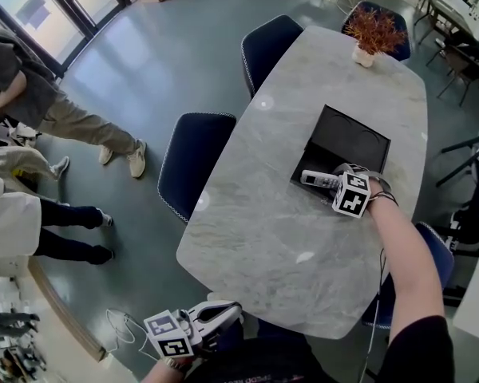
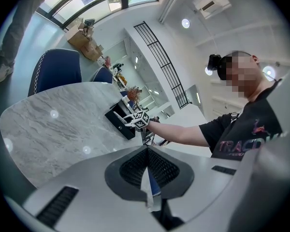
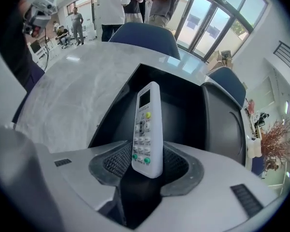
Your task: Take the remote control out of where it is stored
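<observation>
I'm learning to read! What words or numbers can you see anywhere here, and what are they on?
"TRAC": on the person's black shirt; the rest is unclear.
Remote control buttons: print too small to read.
Marker cubes: patterns only.

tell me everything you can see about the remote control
The remote control is a slim white bar with rounded ends, plastic by the look. Its face is up: a small display near the far end, a yellow-green button below it, rows of small pale buttons, and two green ones at the near end. The right gripper pinches that near end between its pads. The far end reaches over the open black box on the marble table. Whether it touches the box cannot be told.
</observation>
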Demonstrator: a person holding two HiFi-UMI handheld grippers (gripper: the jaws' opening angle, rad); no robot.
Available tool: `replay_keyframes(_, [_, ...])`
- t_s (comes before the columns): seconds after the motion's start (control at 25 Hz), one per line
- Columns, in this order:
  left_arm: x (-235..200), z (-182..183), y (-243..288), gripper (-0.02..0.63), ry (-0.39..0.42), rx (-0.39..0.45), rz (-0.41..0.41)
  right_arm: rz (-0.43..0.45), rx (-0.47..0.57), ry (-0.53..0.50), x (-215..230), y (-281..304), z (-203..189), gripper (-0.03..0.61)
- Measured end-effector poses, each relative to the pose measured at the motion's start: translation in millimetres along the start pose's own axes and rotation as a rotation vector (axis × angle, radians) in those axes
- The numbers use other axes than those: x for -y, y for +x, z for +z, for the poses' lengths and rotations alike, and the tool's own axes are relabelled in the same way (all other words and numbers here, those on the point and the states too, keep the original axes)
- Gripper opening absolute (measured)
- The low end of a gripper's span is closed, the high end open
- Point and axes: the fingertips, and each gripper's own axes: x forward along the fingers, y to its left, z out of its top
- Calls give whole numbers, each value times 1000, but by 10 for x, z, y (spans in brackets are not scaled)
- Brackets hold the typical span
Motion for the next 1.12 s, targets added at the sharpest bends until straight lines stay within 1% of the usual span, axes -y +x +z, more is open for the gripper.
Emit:
replay_keyframes(0.16, [-8, 7, -7, 6, -5, 5, -1, 96, 14, 39, -77, -26, 73, 186])
replay_keyframes(0.28, [-8, 0, -4, 6, -6, 6, -1, 135, 19, 50, -92, -65, 148, 184])
replay_keyframes(0.44, [8, -4, 5, 6, -5, 6, -3, 130, 26, 34, -62, -72, 193, 184])
replay_keyframes(0.52, [1, -1, -3, 6, -6, 8, 0, 121, 33, 26, -50, -73, 223, 167])
replay_keyframes(0.64, [-18, -9, -27, 6, -12, 15, 4, 132, 53, 54, -59, -61, 271, 155])
replay_keyframes(0.76, [-10, -10, -22, 6, -10, 13, 2, 154, 75, 135, -66, -71, 268, 149])
replay_keyframes(0.96, [-16, -6, -20, 6, -10, 14, -2, 159, 162, 317, 37, -129, 246, 142])
replay_keyframes(1.04, [-22, -8, -16, 6, -10, 13, -4, 146, 211, 424, 128, -180, 193, 140])
replay_keyframes(1.12, [-32, -10, -13, 6, -9, 11, -8, 127, 285, 561, 233, -266, 145, 122])
